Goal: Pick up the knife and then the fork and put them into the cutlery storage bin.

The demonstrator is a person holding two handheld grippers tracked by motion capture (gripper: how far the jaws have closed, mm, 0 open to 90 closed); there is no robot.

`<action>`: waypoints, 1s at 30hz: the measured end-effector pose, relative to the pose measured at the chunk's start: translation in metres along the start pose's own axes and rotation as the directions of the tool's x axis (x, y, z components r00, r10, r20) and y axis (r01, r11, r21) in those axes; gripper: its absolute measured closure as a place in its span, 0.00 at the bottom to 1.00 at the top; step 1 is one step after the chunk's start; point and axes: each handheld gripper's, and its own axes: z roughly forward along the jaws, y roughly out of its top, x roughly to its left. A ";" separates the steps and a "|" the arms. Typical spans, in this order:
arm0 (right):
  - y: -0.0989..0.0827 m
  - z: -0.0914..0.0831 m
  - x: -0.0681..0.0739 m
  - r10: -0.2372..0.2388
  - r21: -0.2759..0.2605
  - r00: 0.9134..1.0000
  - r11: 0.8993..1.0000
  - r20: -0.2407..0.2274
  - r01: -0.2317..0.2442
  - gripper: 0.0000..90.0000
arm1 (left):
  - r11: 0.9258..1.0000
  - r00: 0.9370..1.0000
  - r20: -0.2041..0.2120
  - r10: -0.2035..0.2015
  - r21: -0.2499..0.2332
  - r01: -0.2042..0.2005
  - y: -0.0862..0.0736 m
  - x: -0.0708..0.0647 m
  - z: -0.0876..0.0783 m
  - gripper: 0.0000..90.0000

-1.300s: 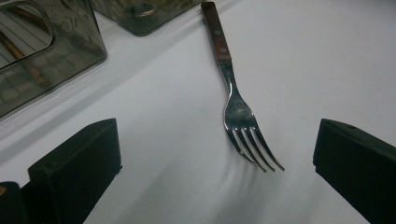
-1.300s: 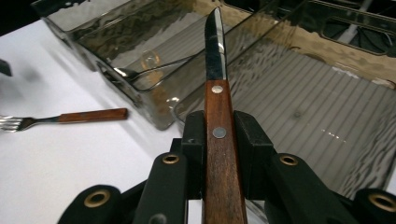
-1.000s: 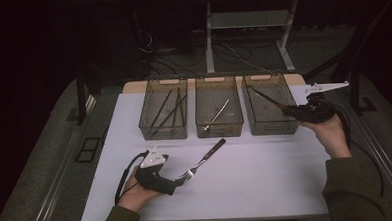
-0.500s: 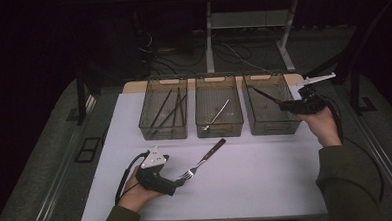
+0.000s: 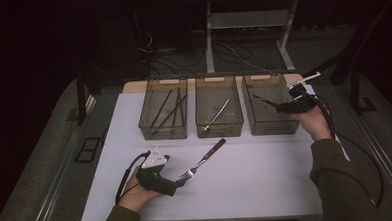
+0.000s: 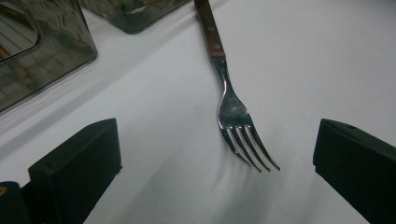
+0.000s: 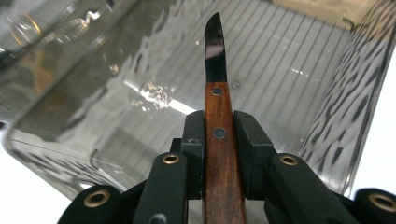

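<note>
A: What is gripped by the right gripper point(image 7: 219, 128)?

B: A wooden-handled knife with a dark steel blade point(image 7: 216, 56) is clamped between its fingers point(image 7: 250, 140); the riveted handle is pressed from both sides. In the high view the right gripper point(image 5: 284, 105) is seen at about three o'clock on the white counter point(image 5: 267, 177), with the blade held over the rightmost smoky transparent plastic bin point(image 5: 270, 127), tip pointed into it.

A: And the left gripper point(image 6: 215, 168)?

B: Its fingers point(image 6: 79, 163) are spread wide and nothing is pressed by them. A steel fork with a brown riveted handle point(image 6: 233, 116) is laid flat on the counter between them, tines toward the camera, untouched by either side. In the high view the left gripper point(image 5: 177, 184) is found near seven o'clock, the fork point(image 5: 203, 160) just beyond it toward one o'clock.

A: What else is set out?

B: Two more smoky bins are lined up at twelve o'clock: thin dark sticks are held in the left bin point(image 5: 147, 127), a slim metal utensil in the middle bin point(image 5: 205, 130).
</note>
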 end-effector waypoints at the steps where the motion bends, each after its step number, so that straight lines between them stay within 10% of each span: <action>1: 0.000 0.002 0.001 -0.005 0.008 1.000 1.000 0.004 0.005 0.83 | 1.000 1.000 0.000 0.003 0.002 -0.003 0.000 0.000 0.000 0.00; 17: -0.001 0.014 0.004 -0.019 0.070 1.000 0.997 0.007 0.019 0.82 | 1.000 1.000 0.003 0.005 0.005 -0.005 0.000 0.000 0.000 0.00; 30: -0.002 -0.004 -0.002 0.034 -0.052 0.999 0.998 -0.029 -0.035 0.48 | 1.000 1.000 0.002 0.005 0.007 -0.005 0.000 0.000 0.000 0.00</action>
